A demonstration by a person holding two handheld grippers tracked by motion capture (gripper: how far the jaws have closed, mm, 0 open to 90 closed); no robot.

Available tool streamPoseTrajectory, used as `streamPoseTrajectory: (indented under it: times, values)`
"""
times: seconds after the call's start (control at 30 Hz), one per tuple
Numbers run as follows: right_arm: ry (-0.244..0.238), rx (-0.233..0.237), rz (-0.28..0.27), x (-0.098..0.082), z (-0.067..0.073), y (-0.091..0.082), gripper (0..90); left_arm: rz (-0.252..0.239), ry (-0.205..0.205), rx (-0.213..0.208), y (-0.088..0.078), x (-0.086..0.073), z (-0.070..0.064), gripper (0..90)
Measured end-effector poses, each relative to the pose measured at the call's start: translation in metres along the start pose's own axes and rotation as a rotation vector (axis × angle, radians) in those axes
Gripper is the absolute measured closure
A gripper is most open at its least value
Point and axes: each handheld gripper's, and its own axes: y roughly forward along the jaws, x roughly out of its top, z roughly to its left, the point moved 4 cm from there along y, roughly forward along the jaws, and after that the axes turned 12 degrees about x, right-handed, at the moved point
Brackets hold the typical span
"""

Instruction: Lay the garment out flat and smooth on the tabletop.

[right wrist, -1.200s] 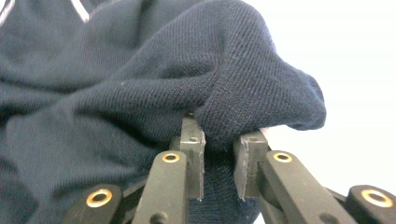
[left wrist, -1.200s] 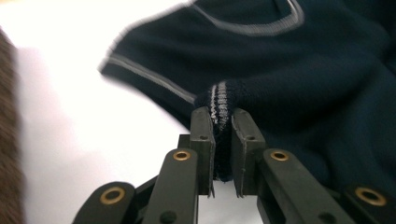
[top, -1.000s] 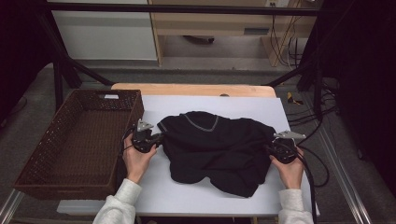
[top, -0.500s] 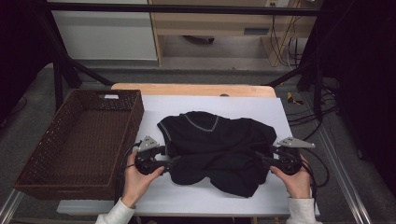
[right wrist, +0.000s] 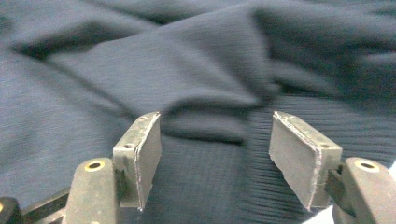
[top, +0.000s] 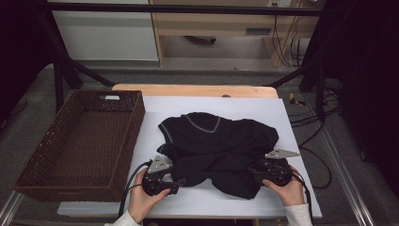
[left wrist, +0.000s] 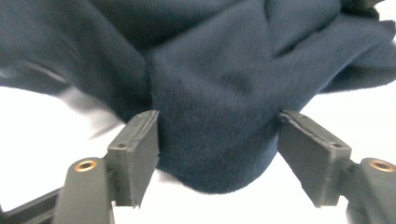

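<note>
Both the left gripper (top: 181,182) and right gripper (top: 249,173) sit open around folds of the black sweater (top: 216,146), left one just narrowing a bit.

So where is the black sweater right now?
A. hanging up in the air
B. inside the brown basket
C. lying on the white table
C: the black sweater lies crumpled on the white table, while the brown basket beside it has no sweater in it.

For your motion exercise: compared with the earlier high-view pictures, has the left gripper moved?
Yes. The left gripper has moved toward the table's near edge, away from the far end of the wicker basket, and now sits at the garment's near-left corner.
</note>
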Motion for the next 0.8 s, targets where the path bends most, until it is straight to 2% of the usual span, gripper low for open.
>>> streamPoseTrajectory:
  times: [0.03,0.07,0.13,0.2,0.23,0.27,0.3,0.4,0.43,0.47,0.5,0.6,0.7,0.73,0.77,0.8]
  values:
    - [-0.011,0.021,0.011,0.0,0.004,0.004,34.9,0.018,0.015,-0.016,0.006,-0.004,-0.003,36.1]
    - [-0.011,0.021,0.011,0.0,0.004,0.004,34.9,0.018,0.015,-0.016,0.006,-0.004,-0.003,38.2]
    - [-0.035,0.036,0.045,-0.001,0.011,0.014,35.6,0.017,0.042,-0.047,0.014,-0.007,-0.007,43.2]
    - [-0.042,0.035,0.058,-0.002,0.013,0.019,36.4,0.008,0.049,-0.045,0.015,-0.007,-0.007,52.5]
    - [-0.073,0.019,0.092,-0.005,0.015,0.026,40.5,0.003,0.061,-0.033,0.015,-0.007,-0.006,58.2]
    - [-0.079,0.019,0.093,-0.005,0.015,0.027,42.9,0.003,0.061,-0.033,0.015,-0.007,-0.006,63.1]
    - [-0.062,0.029,0.09,-0.005,0.016,0.026,50.1,0.007,0.071,-0.027,0.015,-0.007,-0.004,69.6]
    - [-0.042,0.055,0.096,-0.005,0.017,0.025,65.6,0.04,0.067,-0.043,0.013,-0.005,-0.002,83.8]
    - [-0.035,0.056,0.103,-0.004,0.018,0.024,71.4,0.046,0.072,-0.044,0.011,-0.003,-0.001,85.1]
    - [-0.035,0.056,0.103,-0.004,0.018,0.024,71.4,0.046,0.072,-0.044,0.011,-0.003,-0.001,85.5]
    - [-0.03,0.046,0.111,-0.002,0.018,0.02,77.9,0.025,0.062,-0.035,0.002,0.004,0.005,85.7]
    - [-0.03,0.064,0.102,0.002,0.02,0.015,79.7,-0.036,0.025,-0.01,-0.014,0.019,0.019,85.7]
    - [-0.041,0.146,0.061,0.01,0.032,0.01,80.9,-0.087,-0.021,0.025,-0.026,0.031,0.032,85.8]
    - [-0.041,0.146,0.061,0.01,0.032,0.01,80.9,-0.087,-0.021,0.025,-0.026,0.031,0.032,85.7]
    - [-0.071,0.208,0.027,0.017,0.044,0.009,81.2,-0.127,-0.052,0.038,-0.034,0.04,0.04,85.7]
    - [-0.08,0.224,0.017,0.021,0.05,0.009,81.2,-0.137,-0.064,0.033,-0.037,0.044,0.042,85.7]
